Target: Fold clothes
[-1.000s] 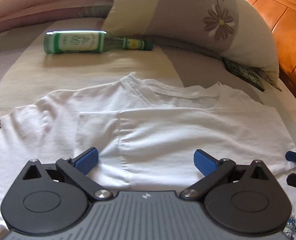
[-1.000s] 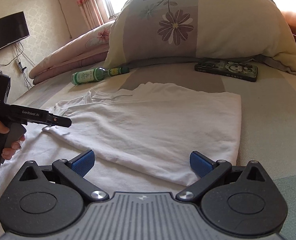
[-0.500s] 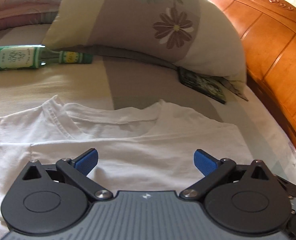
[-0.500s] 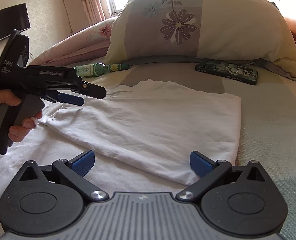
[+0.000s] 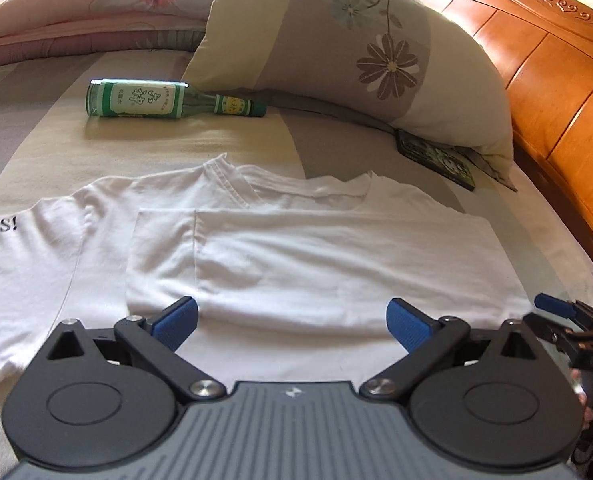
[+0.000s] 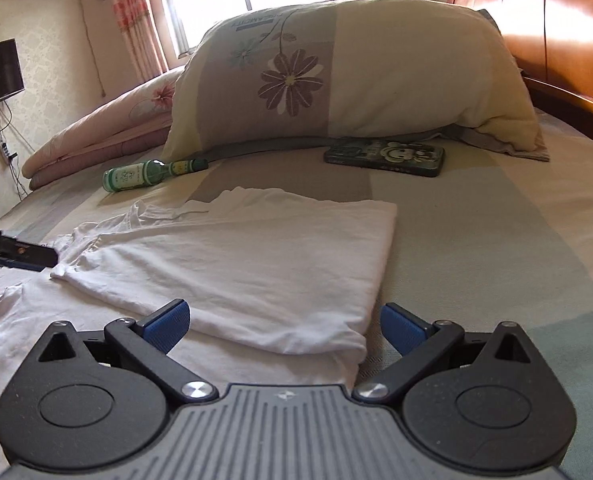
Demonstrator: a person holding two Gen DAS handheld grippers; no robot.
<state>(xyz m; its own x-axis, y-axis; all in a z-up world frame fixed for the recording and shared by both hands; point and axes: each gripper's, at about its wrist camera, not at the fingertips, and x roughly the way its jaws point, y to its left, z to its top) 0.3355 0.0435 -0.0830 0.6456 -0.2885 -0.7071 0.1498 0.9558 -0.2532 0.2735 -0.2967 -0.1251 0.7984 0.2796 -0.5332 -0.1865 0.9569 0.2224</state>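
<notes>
Both sets of jaws gape wide and hold nothing: the left gripper (image 5: 292, 322) hangs over the white T-shirt (image 5: 296, 248) spread partly folded on the bed (image 6: 476, 248), the right gripper (image 6: 284, 326) over its folded right corner. Only the left view shows the "YES!" sleeve print; only the right, bare bed beyond the shirt's right edge.

The shirt (image 5: 296, 248) is white with black lettering. The bottle (image 5: 144, 100) is green with a white label. The pillow (image 5: 360, 52) is cream and taupe with brown flowers. The headboard (image 5: 556, 80) is orange-brown wood. Gripper pads (image 5: 176, 320) are blue.
</notes>
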